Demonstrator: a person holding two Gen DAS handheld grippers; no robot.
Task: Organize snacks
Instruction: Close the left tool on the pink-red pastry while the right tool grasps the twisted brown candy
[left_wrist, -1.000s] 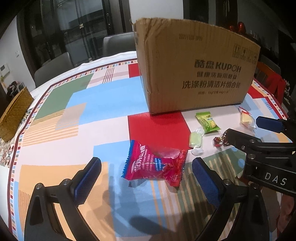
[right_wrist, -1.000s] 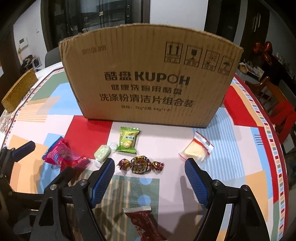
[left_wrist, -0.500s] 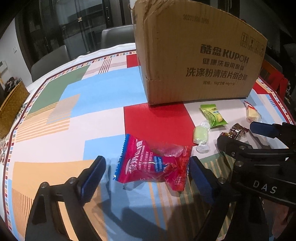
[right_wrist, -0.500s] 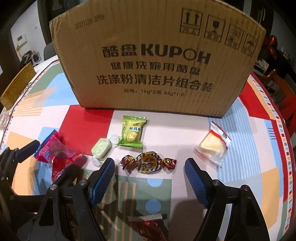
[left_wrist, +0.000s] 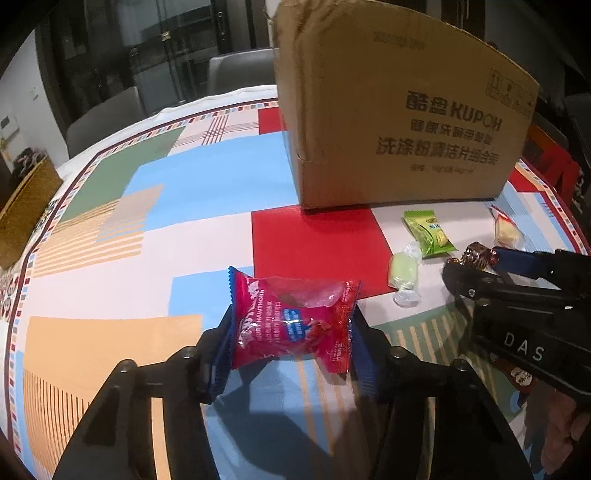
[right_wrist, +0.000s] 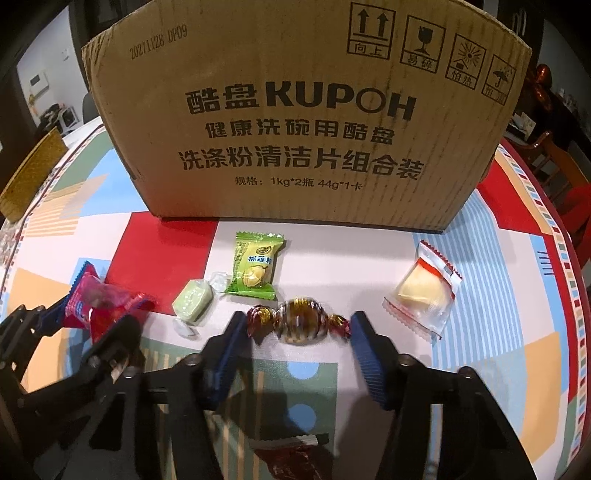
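My left gripper (left_wrist: 291, 328) pinches the red pack (left_wrist: 291, 321) across its width, one pad on each crimped end; the ends are the stiffest part of the wrapper, so the grip holds without crushing the contents. The pack sits between the pads, at the bench (left_wrist: 147, 206) surface or just off it; which, I cannot tell.

My right gripper (right_wrist: 299, 328) brackets the foil candy (right_wrist: 301, 321). Each pad is touching or just beside a twisted end, so the jaws are nearly closed on it; firm clamping I cannot confirm, as the candy is blurred. The twists give the pads something to catch, since the round body would roll.

Ahead of the right gripper, slightly left, lie the green pack (right_wrist: 255, 266) and the pale green candy (right_wrist: 194, 299). Ahead and right lies the yellow sachet (right_wrist: 423, 288). Below the right gripper, a dark red wrapper (right_wrist: 291, 454) is partly hidden.

Beyond all snacks stands the box (right_wrist: 303, 118), the probable destination. Its near wall is tall, so I judge that both loads need a clear lift over the rim.
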